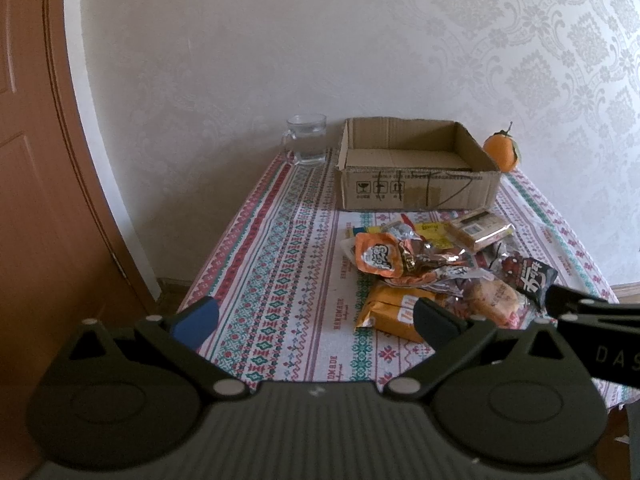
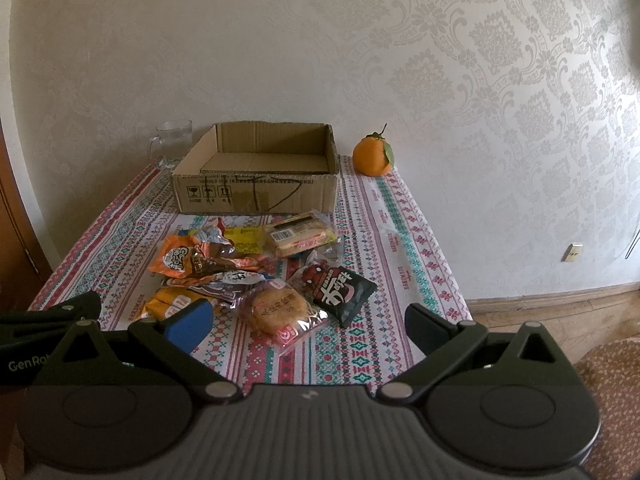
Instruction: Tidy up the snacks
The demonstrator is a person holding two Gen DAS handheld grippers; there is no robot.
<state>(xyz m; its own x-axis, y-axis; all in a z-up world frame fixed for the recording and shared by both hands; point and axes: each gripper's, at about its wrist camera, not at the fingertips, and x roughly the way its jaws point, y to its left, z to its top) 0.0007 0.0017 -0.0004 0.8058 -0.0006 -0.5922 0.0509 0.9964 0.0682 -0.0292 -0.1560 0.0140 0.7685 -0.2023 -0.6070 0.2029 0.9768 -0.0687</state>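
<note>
Here both the left gripper (image 1: 316, 320) and right gripper (image 2: 308, 322) hung agape, empty, before the snack pile (image 2: 256, 272), cardboard box (image 2: 256, 184) beyond it.

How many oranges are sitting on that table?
1. The orange, with stem and leaf attached, stands at the table's far end by the wall, just right of the cardboard box. Another could hide behind the box, but none shows.

A home: damask wallpaper (image 2: 500, 60), wooden door (image 1: 36, 160), patterned tablecloth (image 2: 380, 240).
</note>
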